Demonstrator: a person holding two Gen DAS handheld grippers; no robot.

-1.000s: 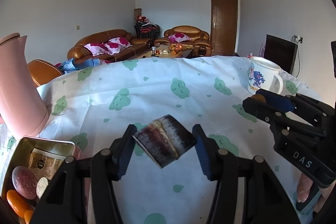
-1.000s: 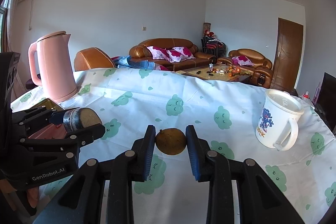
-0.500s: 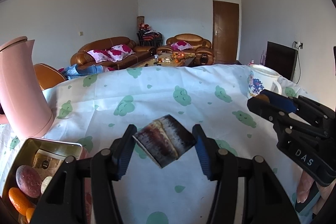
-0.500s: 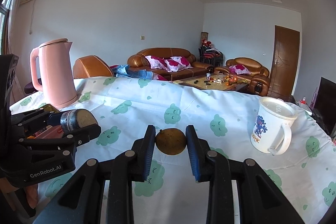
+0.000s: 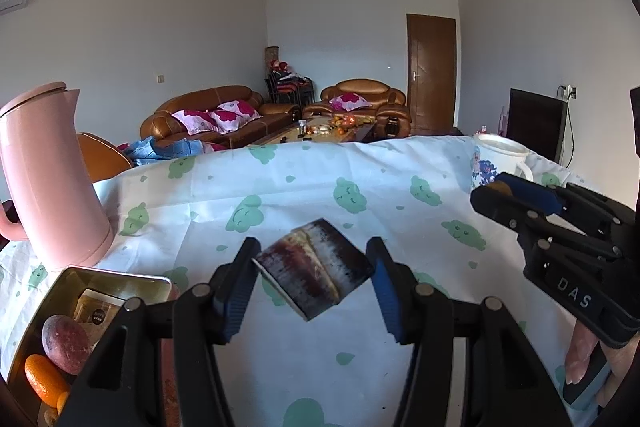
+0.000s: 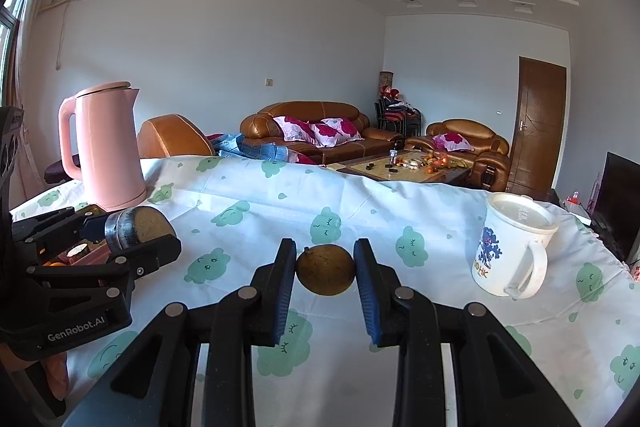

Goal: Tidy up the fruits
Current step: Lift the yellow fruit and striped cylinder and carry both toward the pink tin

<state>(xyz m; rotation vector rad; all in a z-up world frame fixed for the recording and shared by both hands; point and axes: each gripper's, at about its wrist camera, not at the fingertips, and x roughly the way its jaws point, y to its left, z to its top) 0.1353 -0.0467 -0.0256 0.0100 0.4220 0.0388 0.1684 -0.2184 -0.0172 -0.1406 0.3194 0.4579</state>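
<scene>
The left gripper [image 5: 314, 277] clamps a short cut piece of sugarcane [image 5: 314, 273] between its blue pads, low in the centre of the left wrist view, held above the tablecloth [image 5: 280, 187]. The piece is dark purple-brown with a whitish bloom and a pale node band across its middle; its long axis lies tilted, one cut end toward the lower left, the other toward the upper right. In the right wrist view the same piece [image 6: 136, 231] sits at the left edge, showing a round, tan, fibrous cut face toward the camera.

The right gripper [image 6: 325, 269] is closed on a small round brown fruit [image 6: 325, 269], dull and slightly rough, with a tiny stem nub at its upper left. It sits in the lower centre of that frame, off the cloth; its kind is hard to make out. In the left wrist view the right gripper [image 5: 496, 193] enters from the right edge, and only an orange-brown sliver of the fruit shows between its fingers.

At the lower left of the left wrist view a metal tin [image 5: 116, 277] is cut off by the frame; it holds a reddish round fruit [image 5: 66, 343] and an orange one [image 5: 44, 379]. A pink kettle [image 6: 108, 147] stands behind it, and a white mug [image 6: 512, 247] stands at the right.
</scene>
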